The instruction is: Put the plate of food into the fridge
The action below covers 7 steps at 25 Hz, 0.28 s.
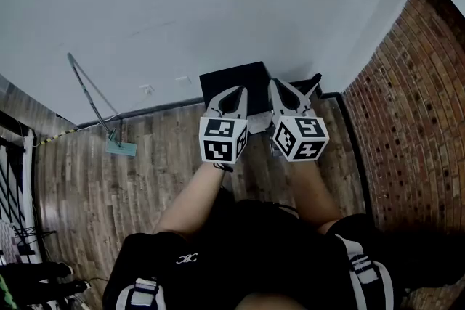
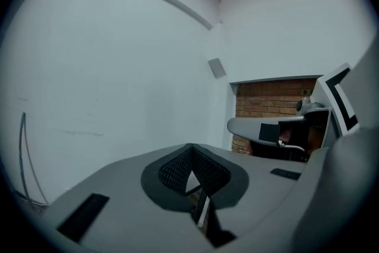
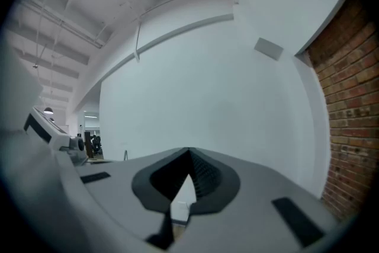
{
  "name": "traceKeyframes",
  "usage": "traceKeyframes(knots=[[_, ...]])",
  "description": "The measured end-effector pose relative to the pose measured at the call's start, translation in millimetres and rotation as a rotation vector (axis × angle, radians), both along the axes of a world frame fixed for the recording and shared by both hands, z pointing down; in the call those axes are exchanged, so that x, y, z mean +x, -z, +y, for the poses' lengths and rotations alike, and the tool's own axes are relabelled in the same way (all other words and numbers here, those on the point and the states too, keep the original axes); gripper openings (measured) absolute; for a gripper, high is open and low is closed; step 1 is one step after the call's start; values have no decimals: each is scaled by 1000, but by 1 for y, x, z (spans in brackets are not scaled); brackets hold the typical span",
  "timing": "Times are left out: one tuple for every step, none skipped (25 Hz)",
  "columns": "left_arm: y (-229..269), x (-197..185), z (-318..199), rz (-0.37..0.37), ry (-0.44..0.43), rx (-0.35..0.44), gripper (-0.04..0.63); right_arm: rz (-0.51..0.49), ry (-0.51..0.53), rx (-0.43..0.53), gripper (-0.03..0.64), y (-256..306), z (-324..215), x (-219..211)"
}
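No plate of food shows in any view. My left gripper [image 1: 233, 94] and right gripper [image 1: 281, 88] are held side by side at chest height, pointing at a white wall [image 1: 218, 3]. Both are shut with nothing between the jaws. In the left gripper view the left gripper [image 2: 190, 148] has its tips meeting, and in the right gripper view so does the right gripper [image 3: 189, 154]. A black box-shaped unit [image 1: 234, 76] stands on the floor against the wall just beyond the tips; I cannot tell whether it is the fridge.
A brick wall [image 1: 414, 105] closes the right side. A long-handled mop with a teal head [image 1: 120, 148] leans on the white wall at the left. A black rack [image 1: 11, 178] stands at the far left on the wooden floor [image 1: 145, 178].
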<state>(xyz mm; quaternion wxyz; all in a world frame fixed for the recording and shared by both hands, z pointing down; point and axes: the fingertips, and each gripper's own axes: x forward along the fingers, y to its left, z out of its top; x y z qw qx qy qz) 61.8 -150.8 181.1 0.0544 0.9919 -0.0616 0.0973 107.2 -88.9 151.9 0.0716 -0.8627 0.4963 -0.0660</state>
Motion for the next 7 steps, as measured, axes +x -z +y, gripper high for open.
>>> traceKeyframes(knots=[[0, -1, 3, 3, 0, -1, -3, 6, -1, -2, 13, 1, 2, -1], [1, -2, 5, 7, -1, -4, -3, 12, -2, -4, 12, 1, 4, -3], [1, -3, 7, 10, -2, -6, -3, 15, -3, -5, 12, 1, 5, -4], [1, -4, 8, 11, -4, -5, -3, 17, -4, -5, 13, 1, 6, -5], [1, -5, 10, 12, -6, -3, -3, 17, -5, -5, 12, 0, 7, -6], [1, -5, 11, 13, -7, -1, -3, 17, -5, -5, 13, -1, 8, -6], [1, -6, 13, 13, -9, 0, -3, 16, -6, -5, 12, -1, 9, -7]])
